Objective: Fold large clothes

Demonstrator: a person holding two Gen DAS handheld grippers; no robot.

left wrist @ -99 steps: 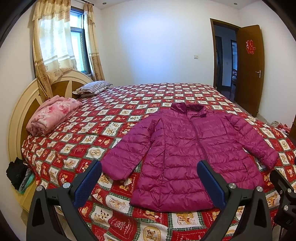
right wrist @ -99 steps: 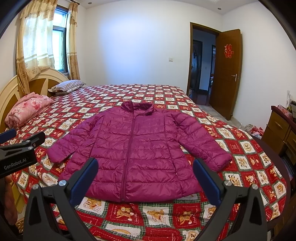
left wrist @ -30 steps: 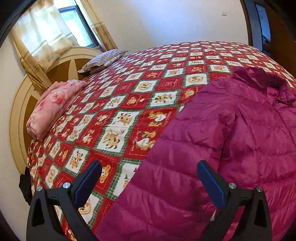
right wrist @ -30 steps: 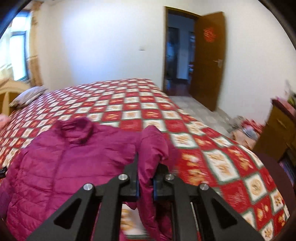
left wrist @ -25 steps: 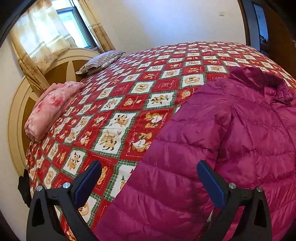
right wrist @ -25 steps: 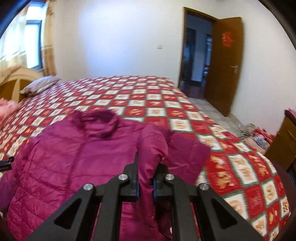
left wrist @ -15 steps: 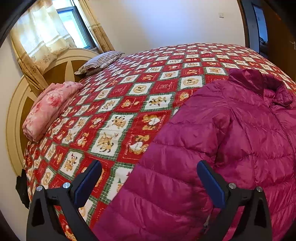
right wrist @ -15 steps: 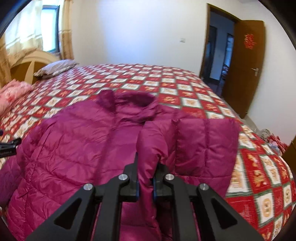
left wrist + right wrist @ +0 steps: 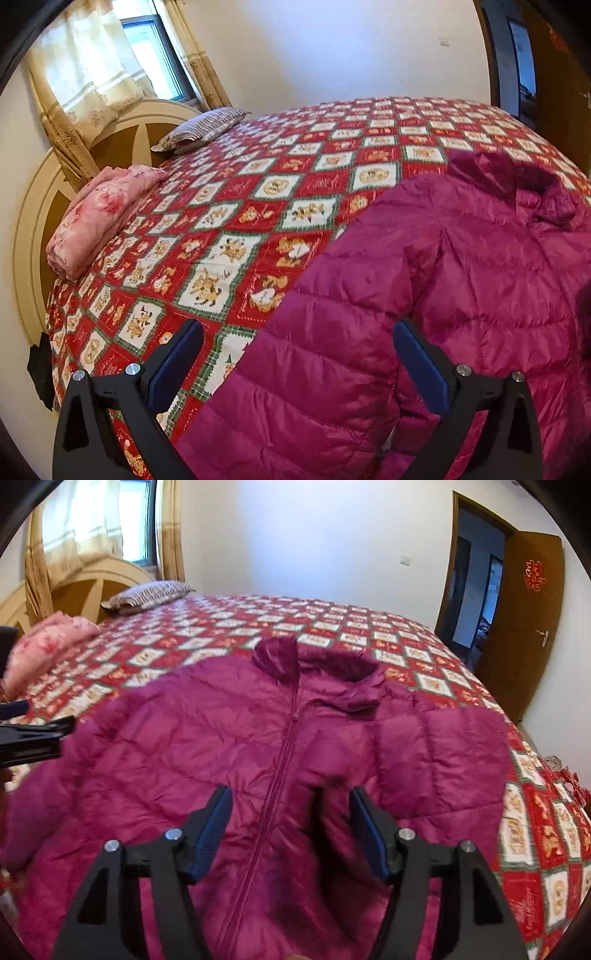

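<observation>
right tool (image 9: 291,827) jaws opening over one purple jacket's (image 9: 207,746) folded sleeve (image 9: 436,760)

Magenta quilted jacket (image 9: 258,746); red-green-white checked bedspread (image 9: 258,206) with cartoon animals; pink floral blanket (image 9: 99,218) at 9 o'clock; striped pillow (image 9: 203,127); black grippers, blue pads (image 9: 364,830).

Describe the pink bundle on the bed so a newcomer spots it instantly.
Start at the bed's curved headboard under the window. The folded pink floral bundle lies on the quilt against it, nearer the camera than the striped pillow. Its pale pink differs from the magenta puffer jacket.
</observation>
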